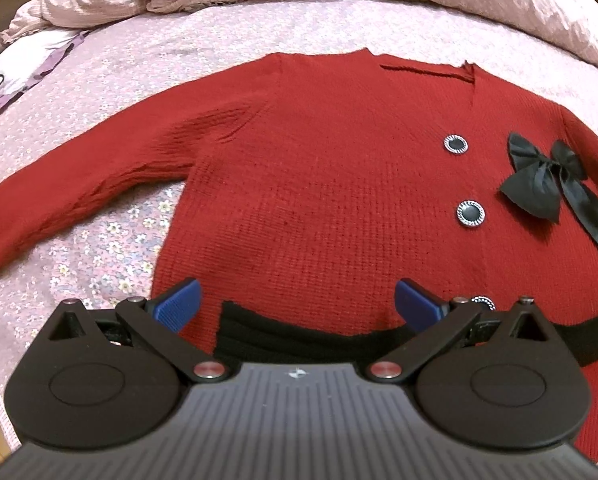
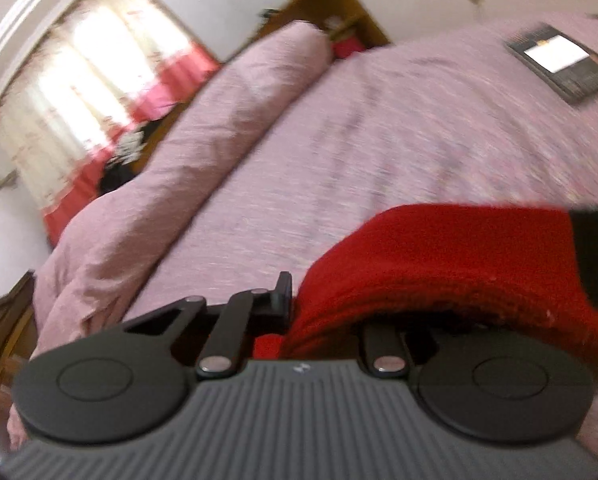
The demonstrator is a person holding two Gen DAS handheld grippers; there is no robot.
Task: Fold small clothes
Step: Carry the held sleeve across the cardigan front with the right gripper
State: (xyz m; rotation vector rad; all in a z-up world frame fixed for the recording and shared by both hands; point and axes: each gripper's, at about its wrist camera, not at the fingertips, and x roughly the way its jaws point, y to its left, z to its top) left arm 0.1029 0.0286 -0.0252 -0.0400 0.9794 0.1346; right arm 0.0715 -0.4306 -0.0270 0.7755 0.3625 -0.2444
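Red knit cardigan [image 1: 319, 184] lies flat, front up, on the pink bed [image 1: 227, 36], one sleeve out at 9 o'clock. Left gripper [image 1: 297, 304] wide open, empty, over the black hem at 6. Right gripper [image 2: 323, 312] pinches a sleeve [image 2: 439, 264] (blurry), so 1st fold barely begun, rest to do

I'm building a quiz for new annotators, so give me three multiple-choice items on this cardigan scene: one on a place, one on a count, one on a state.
1. Where does the black bow sit relative to the buttons?
A. to their right
B. to their left
C. on the sleeve

2. How many buttons show at least partly in the left wrist view?
A. one
B. three
C. five

3. How does the left gripper stand?
A. shut on the hem
B. shut on nothing
C. open

Answers:
1. A, the bow lies right of the button row on the red cardigan.
2. B, two clear, one half hidden behind a finger.
3. C, its blue pads stand wide apart above the black hem.
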